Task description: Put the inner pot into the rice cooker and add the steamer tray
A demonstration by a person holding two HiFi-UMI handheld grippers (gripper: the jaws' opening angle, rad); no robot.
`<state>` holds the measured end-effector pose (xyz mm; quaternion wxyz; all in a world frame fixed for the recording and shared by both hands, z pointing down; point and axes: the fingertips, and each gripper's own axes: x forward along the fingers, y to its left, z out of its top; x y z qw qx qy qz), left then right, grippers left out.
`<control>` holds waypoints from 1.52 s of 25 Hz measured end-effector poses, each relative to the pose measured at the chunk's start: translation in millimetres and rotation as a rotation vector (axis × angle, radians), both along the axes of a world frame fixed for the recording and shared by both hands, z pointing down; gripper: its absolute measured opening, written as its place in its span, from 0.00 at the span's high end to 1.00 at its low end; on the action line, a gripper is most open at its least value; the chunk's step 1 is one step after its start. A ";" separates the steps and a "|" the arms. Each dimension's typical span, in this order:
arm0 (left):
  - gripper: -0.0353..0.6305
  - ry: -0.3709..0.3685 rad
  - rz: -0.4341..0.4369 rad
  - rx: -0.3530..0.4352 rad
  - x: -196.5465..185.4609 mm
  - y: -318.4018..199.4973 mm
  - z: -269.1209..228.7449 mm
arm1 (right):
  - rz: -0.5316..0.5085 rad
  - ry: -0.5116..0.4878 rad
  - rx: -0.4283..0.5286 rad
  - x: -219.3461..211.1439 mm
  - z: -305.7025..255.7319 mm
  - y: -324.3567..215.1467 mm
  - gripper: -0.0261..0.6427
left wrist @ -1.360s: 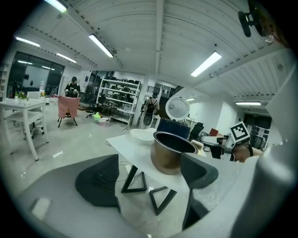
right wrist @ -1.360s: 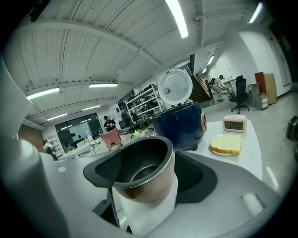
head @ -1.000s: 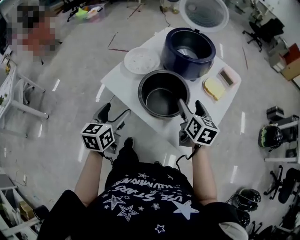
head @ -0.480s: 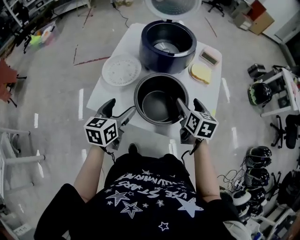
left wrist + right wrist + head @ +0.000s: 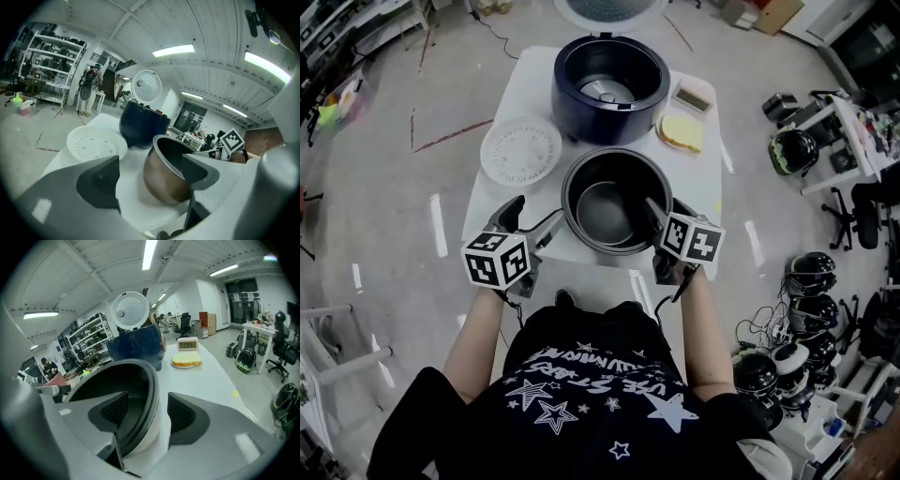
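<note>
The dark metal inner pot point(image 5: 612, 202) stands on the white table point(image 5: 694, 178), in front of the open dark blue rice cooker point(image 5: 609, 84). The white perforated steamer tray point(image 5: 521, 150) lies flat to the pot's left. My right gripper point(image 5: 668, 208) is open and straddles the pot's right rim point(image 5: 143, 394), one finger inside and one outside, with a gap on the outer side. My left gripper point(image 5: 530, 217) is open and holds nothing, just left of the pot point(image 5: 171, 173) at the table's near edge. The left gripper view also has the tray point(image 5: 96, 145) and cooker point(image 5: 143, 126).
The cooker's round lid point(image 5: 130, 310) stands raised behind it. A yellow sponge-like block on a dish point(image 5: 679, 134) and a small digital timer point(image 5: 692, 96) sit at the table's right back. Chairs, helmets and racks point(image 5: 797, 150) crowd the floor to the right.
The head view has swung, so the table now sits further left and up. Both grippers keep roughly the same places beside the pot, the right one over its rim.
</note>
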<state>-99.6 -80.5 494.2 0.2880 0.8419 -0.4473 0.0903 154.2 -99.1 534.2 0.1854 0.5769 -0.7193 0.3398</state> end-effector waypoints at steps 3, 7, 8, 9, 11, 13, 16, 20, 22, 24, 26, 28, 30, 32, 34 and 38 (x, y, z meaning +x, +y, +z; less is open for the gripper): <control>0.33 0.012 0.013 -0.015 0.5 -3.8 3.2 | 0.009 0.017 -0.016 1.0 5.2 -3.2 0.59; 0.33 0.018 0.035 -0.020 4.9 -5.6 1.2 | 0.032 0.081 -0.029 5.6 9.0 -5.3 0.74; 0.34 0.022 0.038 -0.019 6.0 -6.2 -0.6 | 0.041 0.103 -0.031 7.6 9.4 -5.3 0.78; 0.33 0.028 0.039 -0.018 6.9 -7.0 -2.6 | 0.052 0.118 -0.035 9.3 9.6 -5.3 0.79; 0.33 0.039 0.036 -0.014 8.1 -9.2 -5.9 | 0.067 0.132 -0.039 10.7 9.7 -5.5 0.81; 0.33 0.041 0.034 -0.010 9.5 -12.0 -7.6 | 0.071 0.142 -0.034 11.4 9.8 -5.9 0.82; 0.33 0.038 0.038 -0.005 11.2 -15.3 -11.1 | 0.082 0.144 -0.019 11.9 7.9 -5.8 0.82; 0.34 0.028 0.039 -0.013 11.4 -18.2 -14.3 | 0.084 0.140 0.030 7.6 -2.2 -7.9 0.83; 0.34 0.015 0.043 -0.020 12.5 -18.5 -13.0 | 0.073 0.141 0.064 3.7 -7.7 -9.2 0.83; 0.34 -0.006 0.069 -0.028 16.2 -17.6 -10.2 | 0.057 0.147 0.096 -1.0 -12.1 -10.1 0.83; 0.34 -0.034 0.093 -0.035 19.6 -18.6 -6.8 | 0.046 0.157 0.121 -5.1 -17.4 -10.0 0.83; 0.35 -0.057 0.095 -0.050 20.1 -22.7 -2.3 | 0.040 0.167 0.137 -8.2 -22.3 -8.7 0.83; 0.36 -0.064 0.087 -0.077 19.5 -27.3 3.6 | 0.035 0.175 0.150 -11.0 -26.1 -7.0 0.83; 0.38 -0.056 0.093 -0.112 22.6 -29.9 12.1 | 0.029 0.182 0.162 -13.1 -29.2 -4.6 0.83; 0.40 -0.045 0.118 -0.152 29.3 -30.3 22.0 | 0.022 0.190 0.172 -15.7 -31.8 -2.1 0.83; 0.51 -0.083 0.184 -0.214 40.6 -28.5 39.5 | 0.017 0.208 0.197 -21.3 -37.3 0.2 0.83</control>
